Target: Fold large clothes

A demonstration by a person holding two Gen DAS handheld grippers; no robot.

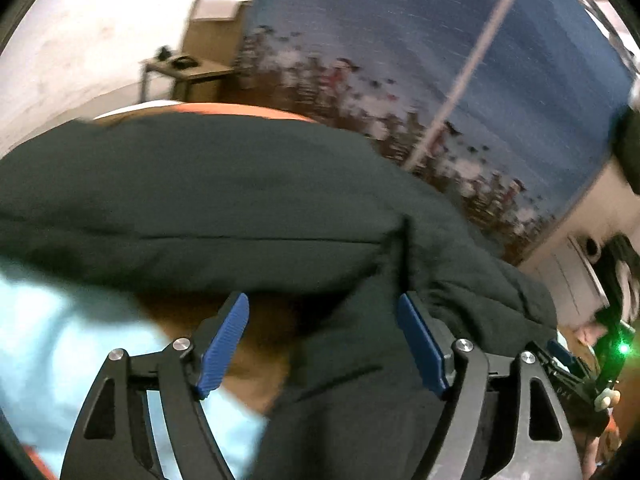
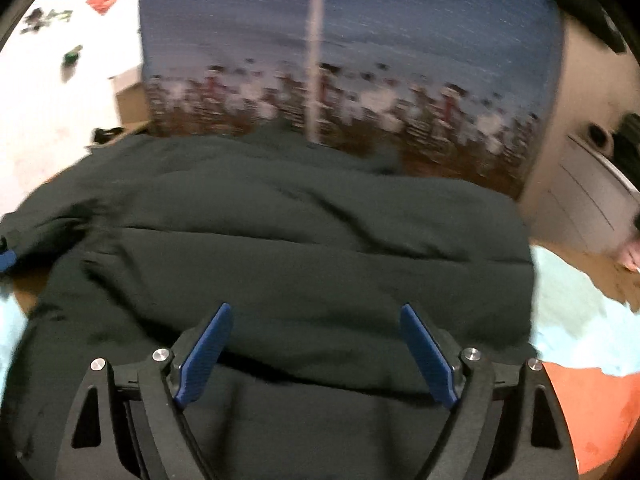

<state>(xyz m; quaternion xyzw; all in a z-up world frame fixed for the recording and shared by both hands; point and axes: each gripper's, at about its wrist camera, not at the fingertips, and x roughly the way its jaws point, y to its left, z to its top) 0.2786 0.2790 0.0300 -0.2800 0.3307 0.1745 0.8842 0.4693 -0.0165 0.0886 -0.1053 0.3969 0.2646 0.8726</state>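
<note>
1. Nearest the lens we see our left tool [image 1: 323, 344], its blue pads [image 1: 224, 346] spread wide apart and gripping nothing; dark fabric rises between them on the right-hand side, against the right pad.
2. That fabric belongs to the dark green padded jacket [image 1: 208, 200], which fills the view ahead of the left tool and bulges up in a quilted fold with a seam running across it.
3. Below and to the left of the left tool we see a pale blue cloth [image 1: 60, 344], with a brown surface [image 1: 264, 344] showing just ahead of the left pad.
4. Our right tool [image 2: 316, 350] is likewise released, both pads [image 2: 204, 356] held wide with only the jacket [image 2: 304, 248] beneath and ahead of them; whether the pads touch it we cannot tell.
5. From the right tool the jacket spreads to both sides, folded over on itself, one thick layer lying on another just in front of the pads.
6. To the right of the right tool lie the pale blue cloth [image 2: 576, 320] and an orange cloth [image 2: 592, 408], at the jacket's edge.
7. Far ahead of both tools stands a blue patterned hanging [image 2: 400, 40]; motion blur softens its details.
</note>
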